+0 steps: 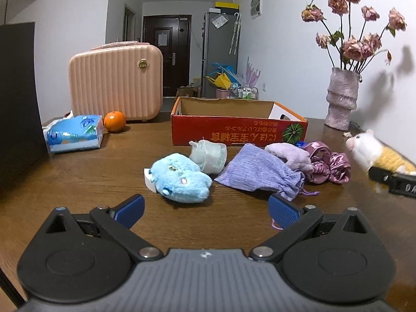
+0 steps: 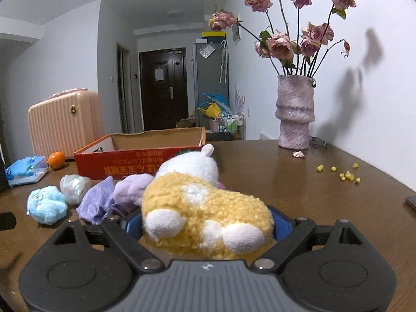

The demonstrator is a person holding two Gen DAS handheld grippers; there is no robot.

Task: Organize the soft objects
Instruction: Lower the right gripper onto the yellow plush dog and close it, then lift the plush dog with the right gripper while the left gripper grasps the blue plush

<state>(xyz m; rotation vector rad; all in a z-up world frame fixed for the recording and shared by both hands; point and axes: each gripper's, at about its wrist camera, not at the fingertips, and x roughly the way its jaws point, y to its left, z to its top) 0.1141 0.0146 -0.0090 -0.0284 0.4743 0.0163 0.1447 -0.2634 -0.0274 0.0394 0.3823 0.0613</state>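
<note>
Right now the right tool (image 2: 206,225) is clamped on the yellow-and-white plush (image 2: 205,208) at its rear, lifted off the table (image 2: 286,182). Left tool (image 1: 205,208) hangs spread wide w/ nothing in it, just short of the blue plush (image 1: 182,179). Both toys look light & squashy, so grab mid-body. Further back: purple pouch (image 1: 257,171), then the red box (image 1: 239,130).
</note>
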